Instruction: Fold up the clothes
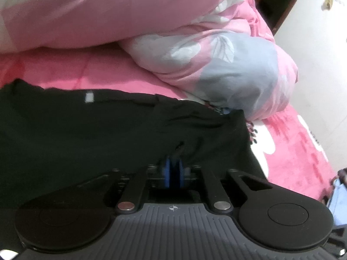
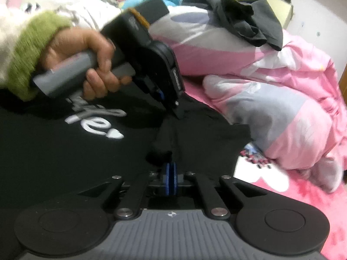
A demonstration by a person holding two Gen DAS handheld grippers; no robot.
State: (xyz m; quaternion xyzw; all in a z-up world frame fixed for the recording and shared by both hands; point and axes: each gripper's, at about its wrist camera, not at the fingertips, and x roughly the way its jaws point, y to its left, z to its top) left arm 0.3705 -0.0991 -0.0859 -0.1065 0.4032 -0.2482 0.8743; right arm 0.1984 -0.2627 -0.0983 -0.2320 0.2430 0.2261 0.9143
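Black T-shirt [image 2: 54, 147] lies spread on the pink bed [image 1: 91, 69], its sleeve bunched near the quilt [image 2: 282, 119] | your left tongs [image 1: 173, 162] and right tongs [image 2: 170, 169] each pinch a ridge of its fabric | risk: thin pinches may slip free as you lift, or drag the body crooked, spoiling the fold.
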